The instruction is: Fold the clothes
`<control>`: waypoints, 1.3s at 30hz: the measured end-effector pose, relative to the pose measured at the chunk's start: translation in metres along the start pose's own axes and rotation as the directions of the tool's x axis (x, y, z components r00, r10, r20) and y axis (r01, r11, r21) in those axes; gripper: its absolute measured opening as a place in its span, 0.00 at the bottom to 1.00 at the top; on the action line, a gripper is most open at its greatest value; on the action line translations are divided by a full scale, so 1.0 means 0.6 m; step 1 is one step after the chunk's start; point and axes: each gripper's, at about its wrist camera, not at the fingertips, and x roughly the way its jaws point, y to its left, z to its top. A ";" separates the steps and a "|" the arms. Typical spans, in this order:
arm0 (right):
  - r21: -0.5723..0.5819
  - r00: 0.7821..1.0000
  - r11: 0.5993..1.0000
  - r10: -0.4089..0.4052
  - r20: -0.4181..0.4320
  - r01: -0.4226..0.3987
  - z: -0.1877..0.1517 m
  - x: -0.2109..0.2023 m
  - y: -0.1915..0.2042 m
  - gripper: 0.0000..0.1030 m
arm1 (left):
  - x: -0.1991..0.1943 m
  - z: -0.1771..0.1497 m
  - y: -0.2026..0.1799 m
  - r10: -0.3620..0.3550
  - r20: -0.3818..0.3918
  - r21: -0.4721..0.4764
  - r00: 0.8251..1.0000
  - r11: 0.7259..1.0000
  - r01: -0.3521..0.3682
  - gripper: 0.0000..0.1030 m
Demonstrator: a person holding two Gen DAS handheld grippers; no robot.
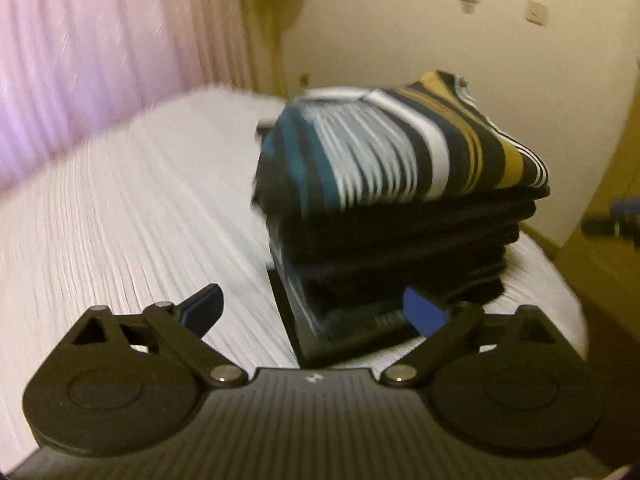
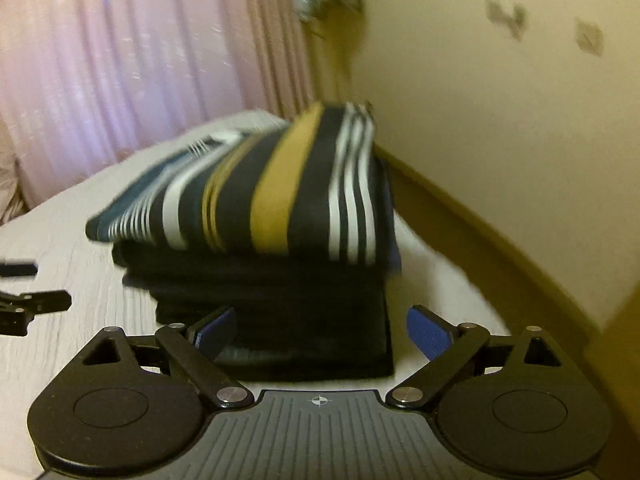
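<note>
The stack of folded clothes stands on the white bed, straight ahead of both grippers. The left gripper and the right gripper are released, wide and empty. The stack leans slightly left; free bed lies on its left, the wall close on the right.

Dim, warm indoor light and heavy motion blur in both wrist views

A pinkish glow comes through the curtain at left — the stack and bed smear in streaks, fisheye bends the edges, corners go black, and only the near gripper bodies look fairly sharp.
</note>
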 end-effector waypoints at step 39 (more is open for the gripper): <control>0.055 0.977 0.991 0.134 -0.169 -0.126 -0.124 -0.148 -0.038 0.92 | -0.191 -0.164 -0.199 0.139 -0.116 -0.275 0.983 0.947 -0.166 0.93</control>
